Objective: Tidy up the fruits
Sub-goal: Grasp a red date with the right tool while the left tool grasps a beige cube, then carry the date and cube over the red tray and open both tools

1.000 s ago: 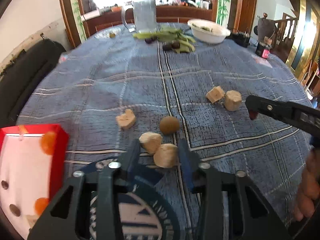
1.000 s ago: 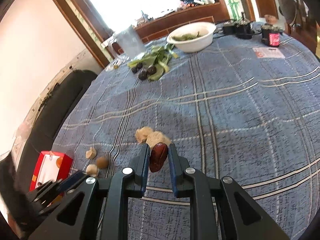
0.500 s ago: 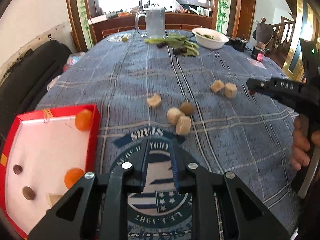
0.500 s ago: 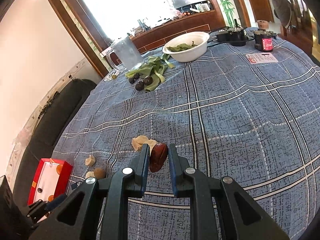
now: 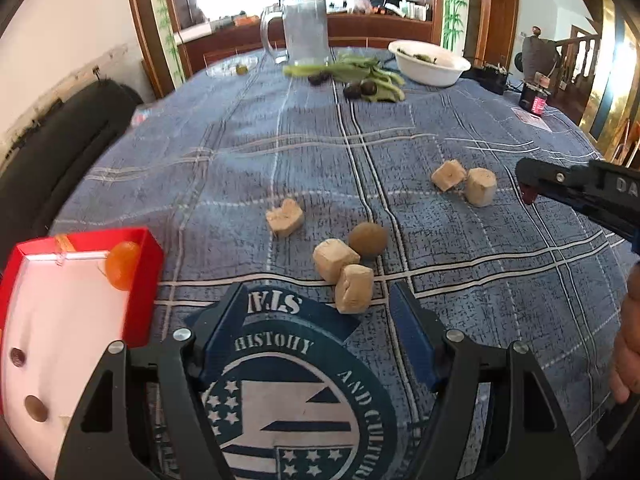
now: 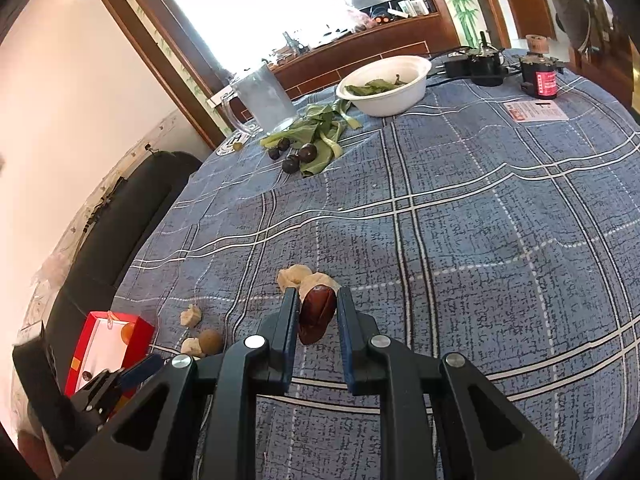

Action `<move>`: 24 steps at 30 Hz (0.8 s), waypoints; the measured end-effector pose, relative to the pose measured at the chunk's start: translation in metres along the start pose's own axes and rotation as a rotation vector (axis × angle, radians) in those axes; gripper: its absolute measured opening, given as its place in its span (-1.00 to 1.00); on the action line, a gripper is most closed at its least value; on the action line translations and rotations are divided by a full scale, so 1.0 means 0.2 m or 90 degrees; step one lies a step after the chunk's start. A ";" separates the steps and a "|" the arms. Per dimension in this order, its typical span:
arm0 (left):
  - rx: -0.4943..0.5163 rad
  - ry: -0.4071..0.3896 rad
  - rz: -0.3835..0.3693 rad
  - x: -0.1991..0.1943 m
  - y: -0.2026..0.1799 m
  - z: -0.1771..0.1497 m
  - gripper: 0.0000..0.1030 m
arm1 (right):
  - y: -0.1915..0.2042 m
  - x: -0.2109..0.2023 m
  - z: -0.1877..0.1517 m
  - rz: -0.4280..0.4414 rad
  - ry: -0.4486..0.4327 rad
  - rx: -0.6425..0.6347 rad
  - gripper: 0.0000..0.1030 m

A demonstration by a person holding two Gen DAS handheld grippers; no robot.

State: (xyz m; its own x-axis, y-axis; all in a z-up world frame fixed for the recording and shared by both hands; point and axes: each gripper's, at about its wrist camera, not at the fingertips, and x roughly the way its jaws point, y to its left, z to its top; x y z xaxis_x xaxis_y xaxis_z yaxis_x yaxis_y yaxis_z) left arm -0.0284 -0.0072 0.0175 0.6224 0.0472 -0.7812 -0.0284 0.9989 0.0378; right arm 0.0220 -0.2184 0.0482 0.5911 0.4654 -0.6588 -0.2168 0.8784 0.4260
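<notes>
My left gripper (image 5: 320, 300) is open and empty, low over the blue tablecloth, with a beige fruit chunk (image 5: 354, 288) just ahead between its fingertips. A second chunk (image 5: 335, 259) and a round brown fruit (image 5: 368, 239) lie beyond it. More chunks lie at the middle (image 5: 285, 218) and at the right (image 5: 480, 187). The red tray (image 5: 142, 264) at the left holds an orange fruit (image 5: 122, 266) and small brown fruits. My right gripper (image 6: 317, 300) is shut on a dark red date (image 6: 317, 313), held above the cloth; it also shows in the left wrist view (image 5: 532, 188).
At the far end stand a glass jug (image 5: 306, 32), green leaves with dark plums (image 5: 360, 88), a white bowl (image 5: 430, 67) and a small red jar (image 5: 534, 100). A dark sofa (image 5: 60, 148) lies beyond the table's left edge.
My left gripper first drew back and shut, then moved forward again toward the beige chunks and opened wide. My right gripper kept the date and rose slightly.
</notes>
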 end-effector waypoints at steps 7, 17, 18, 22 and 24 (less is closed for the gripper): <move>0.014 0.008 -0.040 0.02 -0.03 0.00 -0.66 | -0.01 -0.01 0.00 -0.004 -0.003 0.001 -0.67; -0.022 -0.017 -0.075 -0.12 0.05 -0.02 -0.67 | -0.03 -0.03 0.01 -0.022 -0.025 -0.002 -0.67; -0.023 -0.025 -0.080 -0.15 0.06 -0.03 -0.67 | -0.04 -0.03 0.01 -0.024 -0.029 0.002 -0.67; -0.026 -0.063 -0.101 -0.32 0.09 -0.06 -0.67 | -0.10 -0.05 0.02 -0.044 -0.047 0.019 -0.67; -0.030 -0.081 -0.105 -0.40 0.12 -0.08 -0.67 | -0.13 -0.05 0.02 -0.060 -0.060 0.030 -0.67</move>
State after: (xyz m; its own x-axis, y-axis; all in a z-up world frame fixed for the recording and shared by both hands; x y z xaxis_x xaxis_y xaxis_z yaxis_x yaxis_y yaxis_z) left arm -0.0912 0.0140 0.0709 0.7158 -0.1138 -0.6890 0.0467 0.9922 -0.1154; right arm 0.0246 -0.2476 0.0466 0.6777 0.3666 -0.6375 -0.1209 0.9106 0.3951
